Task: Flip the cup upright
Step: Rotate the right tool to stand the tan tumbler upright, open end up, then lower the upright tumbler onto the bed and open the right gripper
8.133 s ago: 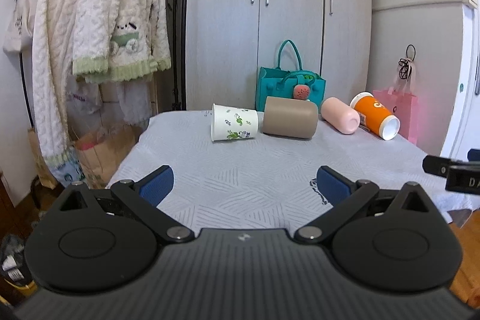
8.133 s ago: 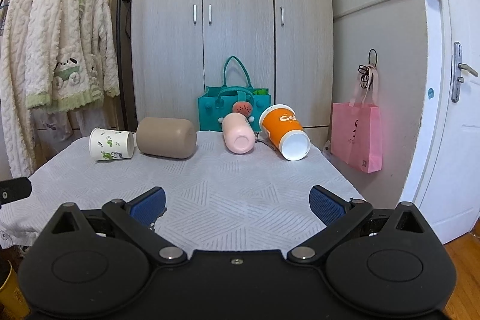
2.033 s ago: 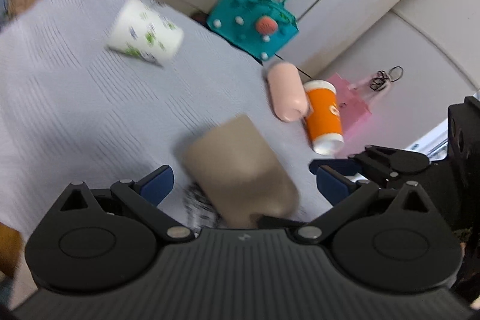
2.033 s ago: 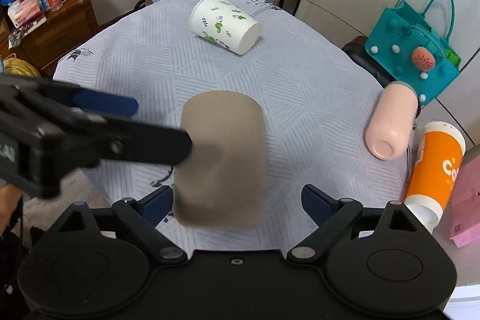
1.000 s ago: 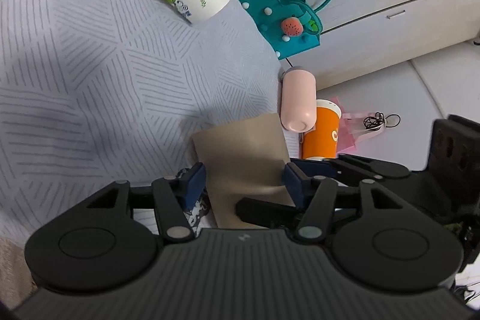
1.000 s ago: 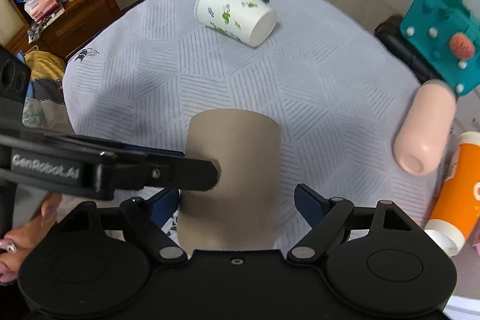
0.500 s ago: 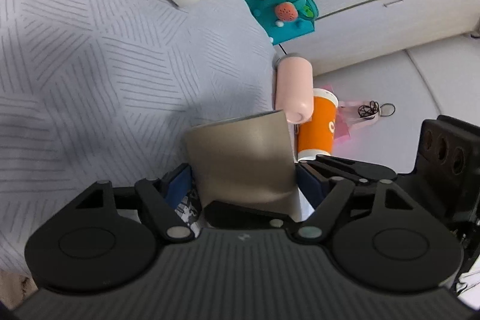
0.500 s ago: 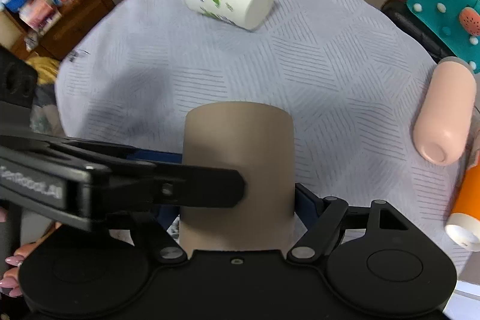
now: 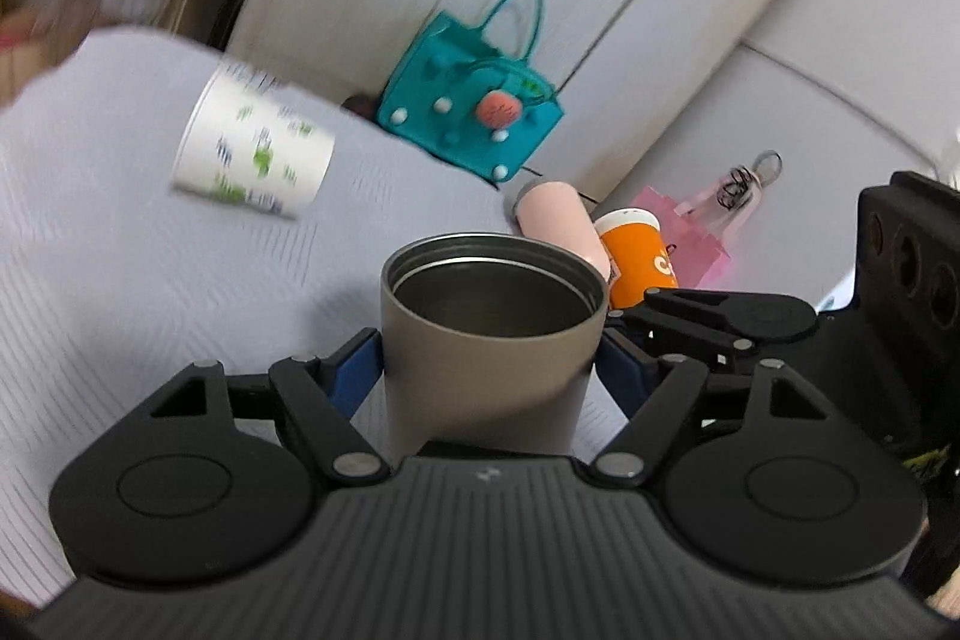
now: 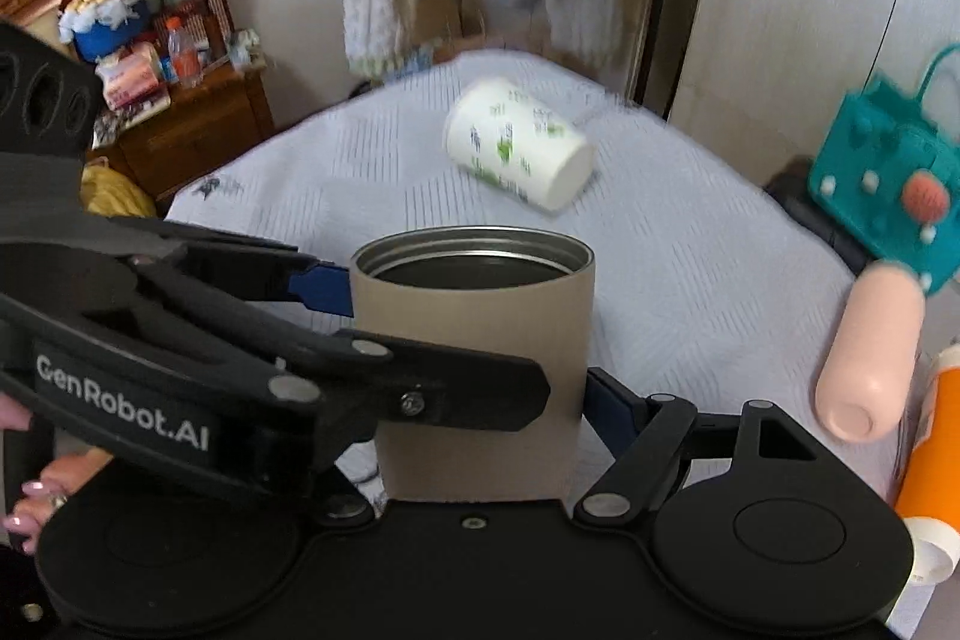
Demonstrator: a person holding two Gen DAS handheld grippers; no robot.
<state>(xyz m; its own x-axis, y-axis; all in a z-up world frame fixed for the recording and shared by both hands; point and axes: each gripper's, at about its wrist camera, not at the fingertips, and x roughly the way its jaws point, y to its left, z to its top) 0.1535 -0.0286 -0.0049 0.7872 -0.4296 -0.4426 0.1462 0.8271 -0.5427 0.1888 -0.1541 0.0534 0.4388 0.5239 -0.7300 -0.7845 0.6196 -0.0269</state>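
The tan cup point(image 9: 489, 340) is mouth-up now, its steel inside open to my view, and it sits between the blue pads of my left claw point(image 9: 489, 370), which grips it on both sides partway down the wall. My right claw point(image 10: 474, 403) also has the cup between its fingers; one blue pad lies against the cup's right side, but my left claw's arm crosses in front of the other, so I cannot tell whether the right is squeezing or only cradling. I cannot see the cup's base in either view, so whether it rests on the desk point(image 9: 120, 250) or hangs just above it is unclear. To finish well, I judge I should keep the cup level, lower it straight onto the grey cloth until the base sits flat, then ease one claw off first and the other after, drawing each back sideways so no finger clips the rim. Further out, a white paper cup point(image 9: 252, 160) lies on its side, and a pink cup point(image 10: 870, 352) and an orange cup point(image 9: 639, 259) lie toppled toward the desk's far edge, near a teal bag point(image 9: 468, 100).
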